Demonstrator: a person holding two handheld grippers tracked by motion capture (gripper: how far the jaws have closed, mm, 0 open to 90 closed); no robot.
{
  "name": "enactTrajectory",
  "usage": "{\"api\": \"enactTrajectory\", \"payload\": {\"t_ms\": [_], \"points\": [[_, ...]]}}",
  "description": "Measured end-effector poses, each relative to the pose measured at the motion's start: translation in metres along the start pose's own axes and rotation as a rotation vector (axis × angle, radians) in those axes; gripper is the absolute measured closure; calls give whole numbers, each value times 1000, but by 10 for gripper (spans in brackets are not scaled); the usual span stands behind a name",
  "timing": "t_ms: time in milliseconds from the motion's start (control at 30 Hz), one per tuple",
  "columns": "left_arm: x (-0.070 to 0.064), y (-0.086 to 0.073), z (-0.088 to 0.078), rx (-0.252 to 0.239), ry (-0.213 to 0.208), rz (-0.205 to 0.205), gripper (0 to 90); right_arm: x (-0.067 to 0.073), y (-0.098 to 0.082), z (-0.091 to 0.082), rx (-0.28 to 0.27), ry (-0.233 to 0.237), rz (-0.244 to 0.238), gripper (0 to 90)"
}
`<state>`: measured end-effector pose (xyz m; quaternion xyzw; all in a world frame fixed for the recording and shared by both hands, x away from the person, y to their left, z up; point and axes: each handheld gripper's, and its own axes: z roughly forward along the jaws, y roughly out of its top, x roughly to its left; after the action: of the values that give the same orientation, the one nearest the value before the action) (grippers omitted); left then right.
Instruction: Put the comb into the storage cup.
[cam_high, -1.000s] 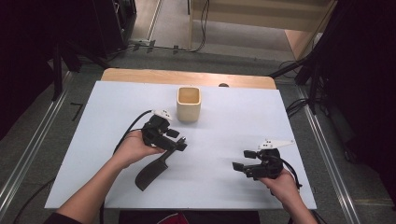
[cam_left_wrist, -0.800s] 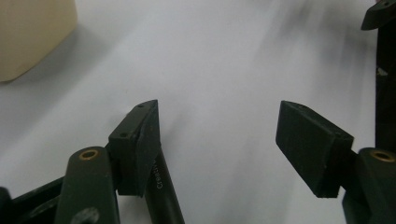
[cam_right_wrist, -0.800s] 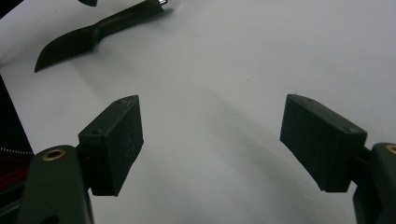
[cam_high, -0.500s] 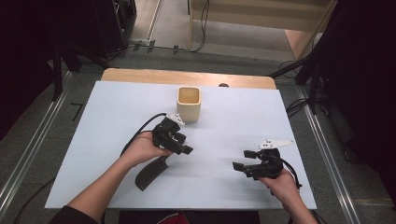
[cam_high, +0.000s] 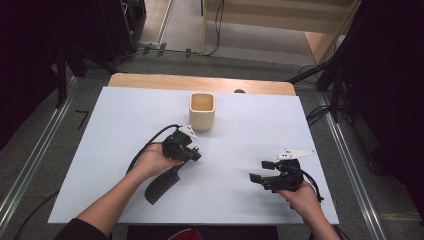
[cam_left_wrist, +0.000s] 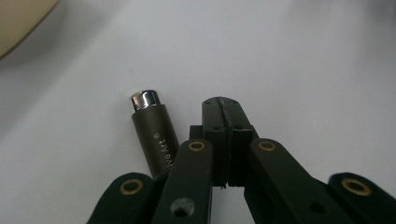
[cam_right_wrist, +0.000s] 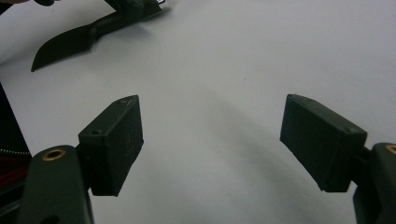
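White table (cam_high: 110, 120). Left gripper (cam_left_wrist: 223, 112), jaws pressed together and empty; a small dark cylinder (cam_left_wrist: 154, 135) with a chrome tip lies just beside its fingertips, apparently rigid, light and smooth, best pinched mid-barrel. Right gripper (cam_right_wrist: 210, 140), jaws spread wide, empty.

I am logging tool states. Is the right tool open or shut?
Open. In the right gripper view, the right tool has its jaws far apart, with bare white table between them.

Overhead view down onto white table (cam_high: 125, 115); two low close views along that same tabletop.
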<state>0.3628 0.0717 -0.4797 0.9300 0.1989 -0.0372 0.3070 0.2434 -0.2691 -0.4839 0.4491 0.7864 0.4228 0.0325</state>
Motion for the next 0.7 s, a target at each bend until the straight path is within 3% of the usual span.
{"api": "enactTrajectory", "payload": {"t_ms": [333,700], "points": [[6,-4,6,21,12,-16,900,0,0,0,2,2,-1,193],[17,-11,2,26,40,-44,900,0,0,0,2,3,-1,194]]}}
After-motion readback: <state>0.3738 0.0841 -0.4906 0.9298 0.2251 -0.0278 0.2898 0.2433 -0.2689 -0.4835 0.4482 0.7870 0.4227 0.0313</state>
